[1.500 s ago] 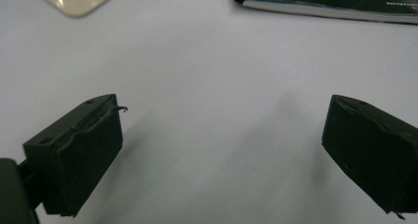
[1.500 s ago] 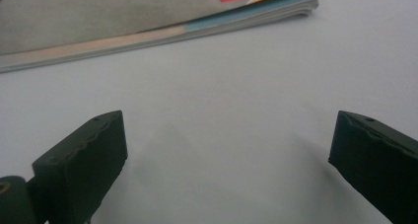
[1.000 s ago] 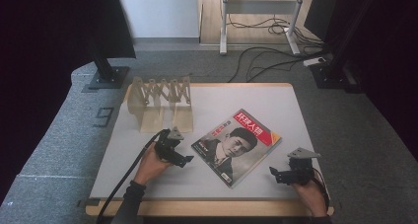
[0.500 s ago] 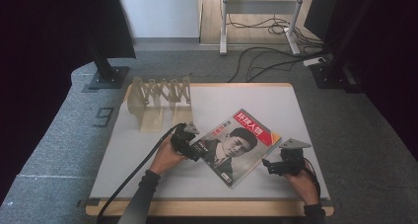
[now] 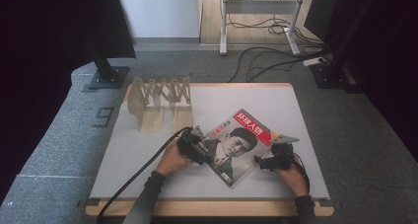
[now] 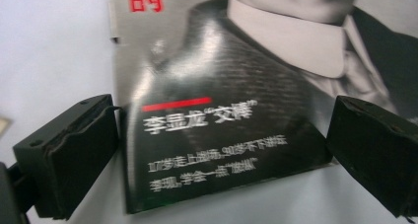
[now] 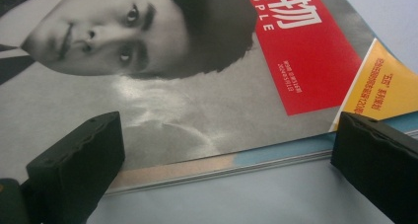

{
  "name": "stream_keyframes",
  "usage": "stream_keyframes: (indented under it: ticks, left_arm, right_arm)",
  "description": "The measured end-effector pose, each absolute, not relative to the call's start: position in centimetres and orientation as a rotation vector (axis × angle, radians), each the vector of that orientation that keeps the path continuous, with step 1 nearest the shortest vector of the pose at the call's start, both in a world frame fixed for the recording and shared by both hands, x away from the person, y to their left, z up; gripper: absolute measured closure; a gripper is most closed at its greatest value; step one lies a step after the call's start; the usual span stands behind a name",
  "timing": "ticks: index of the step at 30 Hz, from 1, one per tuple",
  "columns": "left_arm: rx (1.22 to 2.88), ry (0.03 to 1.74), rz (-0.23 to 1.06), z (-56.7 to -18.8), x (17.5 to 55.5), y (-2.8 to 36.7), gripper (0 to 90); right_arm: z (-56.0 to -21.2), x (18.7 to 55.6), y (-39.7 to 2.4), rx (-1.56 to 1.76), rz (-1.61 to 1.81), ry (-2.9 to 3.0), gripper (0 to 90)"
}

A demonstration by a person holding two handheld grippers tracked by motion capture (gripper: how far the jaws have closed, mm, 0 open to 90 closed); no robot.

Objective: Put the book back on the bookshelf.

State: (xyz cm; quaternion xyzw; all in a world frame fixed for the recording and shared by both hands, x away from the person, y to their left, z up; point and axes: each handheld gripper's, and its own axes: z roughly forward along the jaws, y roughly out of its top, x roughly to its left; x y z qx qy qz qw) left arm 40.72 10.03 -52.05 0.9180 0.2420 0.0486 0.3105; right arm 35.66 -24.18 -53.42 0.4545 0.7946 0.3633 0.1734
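1. near the front edge of the table (image 5: 148, 184), right of its middle, a magazine (image 5: 240, 144) lies flat and turned at an angle, cover up, with a red title block and a black-and-white portrait.
2. the left gripper (image 5: 193, 150) sits at the magazine's left corner; in the left gripper view its jaws stand wide, one on each side of that corner (image 6: 217, 150), not closed on it.
3. the right gripper (image 5: 268, 161) sits at the magazine's right edge; in the right gripper view its jaws are wide apart along the page edge (image 7: 197, 169), gripping nothing.
4. toward the back left corner of the table stands a folding wooden rack (image 5: 158, 99), well apart from the magazine.
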Motion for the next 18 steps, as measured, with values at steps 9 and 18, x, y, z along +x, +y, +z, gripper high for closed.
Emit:
stream_keyframes:
  ticks: [9, 18]
  left_arm:
    - [2.442, 0.624, 0.12, -51.9, 39.0, 9.9, 0.0]
    - [2.429, 0.616, 0.088, -51.9, 37.0, 10.0, 0.0]
  right_arm:
    - [-53.4, 36.6, -24.3, 1.301, 1.032, 2.242, 0.0]
    - [-53.4, 37.6, -24.4, 1.295, 1.028, 2.25, 0.0]
